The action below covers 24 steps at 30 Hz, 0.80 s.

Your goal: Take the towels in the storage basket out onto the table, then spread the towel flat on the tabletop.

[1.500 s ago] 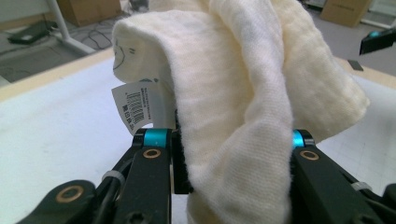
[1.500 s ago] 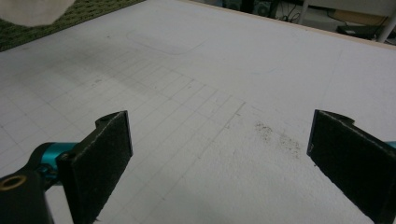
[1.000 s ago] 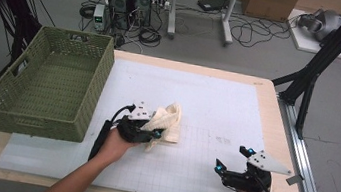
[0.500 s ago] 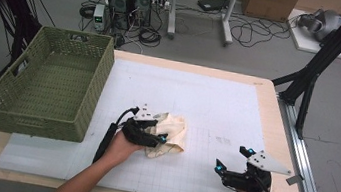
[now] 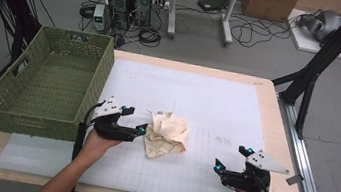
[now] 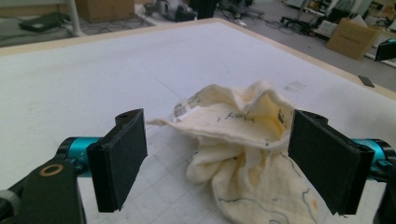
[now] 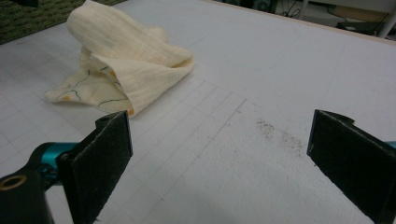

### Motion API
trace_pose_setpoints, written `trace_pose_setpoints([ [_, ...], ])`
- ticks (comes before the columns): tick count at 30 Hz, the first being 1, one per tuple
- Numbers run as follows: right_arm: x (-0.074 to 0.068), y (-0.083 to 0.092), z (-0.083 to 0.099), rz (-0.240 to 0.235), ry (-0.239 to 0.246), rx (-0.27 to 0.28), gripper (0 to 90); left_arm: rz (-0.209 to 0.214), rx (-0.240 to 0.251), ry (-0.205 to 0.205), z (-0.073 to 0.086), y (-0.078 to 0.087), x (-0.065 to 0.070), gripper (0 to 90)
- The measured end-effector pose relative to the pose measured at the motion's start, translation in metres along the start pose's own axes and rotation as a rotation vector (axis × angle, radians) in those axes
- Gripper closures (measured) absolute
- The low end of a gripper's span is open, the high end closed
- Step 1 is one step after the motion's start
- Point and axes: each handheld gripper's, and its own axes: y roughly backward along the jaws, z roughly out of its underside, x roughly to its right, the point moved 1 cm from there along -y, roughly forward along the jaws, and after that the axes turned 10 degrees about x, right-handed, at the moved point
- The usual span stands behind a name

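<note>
Nearest the lower edge of the high view, the right gripper (image 5: 234,158) sat at lower right, its jaws spread wide over bare white mat with nothing between them. Left of centre in that frame, the left gripper (image 5: 136,120) pointed at the cloth (image 5: 167,134); its jaws had just been opening and stood wide apart, the pads clear of the fabric though the near edge of the cloth lay in the gap between them.

The cloth was a cream, crinkled piece of soft woven fabric, bunched into a loose heap with folds standing up along its top. Thin dark line drawings and small orange spots showed on its lower flaps, and in the left gripper view a small printed label (image 6: 180,110) sat at its left corner beside some dark lettering. It lay on the gridded white mat (image 5: 217,107) just below the middle of the high view, just beside the left gripper and well apart from the right one.

Farther back, at the left of the high view, the green woven basket (image 5: 23,105) stood on the table's left end, near the cloth but not touching it, and its floor was bare.
</note>
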Motion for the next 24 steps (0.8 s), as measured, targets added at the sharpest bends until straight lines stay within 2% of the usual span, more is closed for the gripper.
trace_pose_setpoints([
  [5, -0.002, -0.001, 0.0, 0.004, -0.002, -0.005, 5.8, -0.021, 0.036, 0.006, -0.002, 0.008, -0.006, 18.7],
  [6, -0.002, -0.001, 0.0, 0.007, 0.0, -0.005, 5.8, -0.023, 0.038, -0.005, -0.002, 0.01, -0.007, 18.7],
  [10, -0.001, -0.002, 0.001, 0.009, -0.005, -0.014, 5.8, -0.027, 0.028, -0.012, 0.0, 0.011, -0.008, 19.8],
  [15, -0.004, -0.003, 0.001, 0.0, 0.014, -0.019, 5.8, -0.037, 0.032, 0.001, 0.0, 0.013, -0.009, 19.9],
  [24, -0.006, -0.003, -0.001, -0.001, 0.012, -0.008, 5.7, -0.035, 0.027, 0.001, 0.001, 0.013, -0.01, 20.2],
])
